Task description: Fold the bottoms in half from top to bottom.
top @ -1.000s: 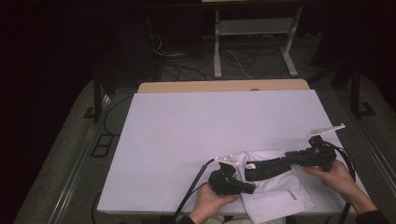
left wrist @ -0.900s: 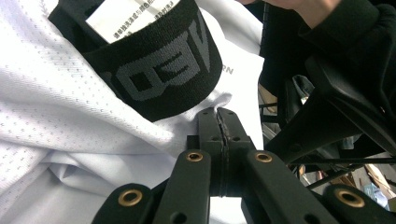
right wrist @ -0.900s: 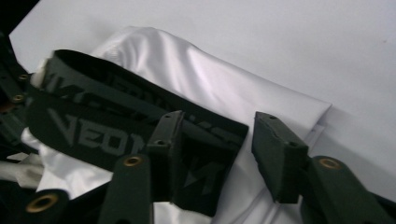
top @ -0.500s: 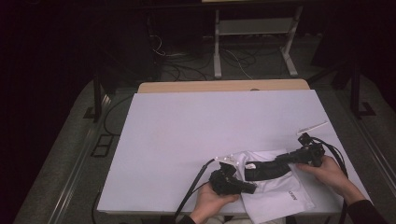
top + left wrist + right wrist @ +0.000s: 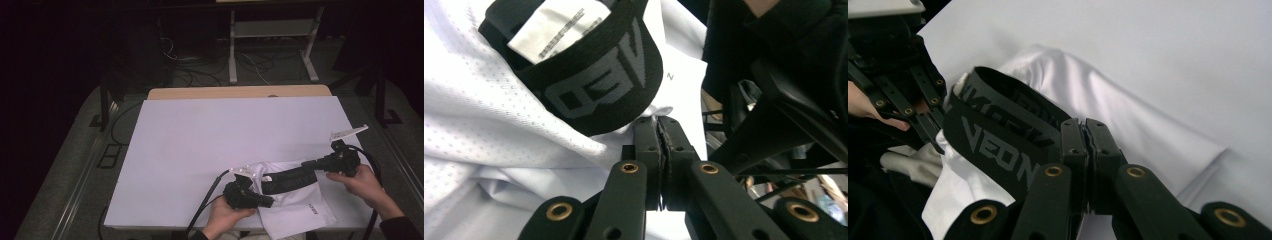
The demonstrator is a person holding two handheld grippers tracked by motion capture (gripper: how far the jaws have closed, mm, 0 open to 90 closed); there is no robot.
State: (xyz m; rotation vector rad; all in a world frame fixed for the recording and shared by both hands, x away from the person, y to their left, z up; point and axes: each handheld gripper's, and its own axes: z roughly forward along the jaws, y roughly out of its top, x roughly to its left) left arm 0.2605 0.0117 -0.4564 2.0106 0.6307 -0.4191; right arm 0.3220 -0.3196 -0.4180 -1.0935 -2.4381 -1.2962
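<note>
High view: the left tool [image 5: 267,201] is clamped on the near-left end of the white mesh garment with a black lettered elastic waistband [image 5: 292,179], which lies at the near edge of the white worktop [image 5: 225,135]. The right tool [image 5: 307,164] pinches the waistband's right end. The garment looks light, soft and floppy; the firmer band is probably the surest hold. No containers visible.

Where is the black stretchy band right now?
In the high view, the black waistband stretches across the white shorts near the table's front right, between the left gripper and right gripper.

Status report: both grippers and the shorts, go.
Left gripper shut on shorts at the waistband. Right gripper shut on waistband's far end. Waistband stretched between them over the table. Nothing in the way.
</note>
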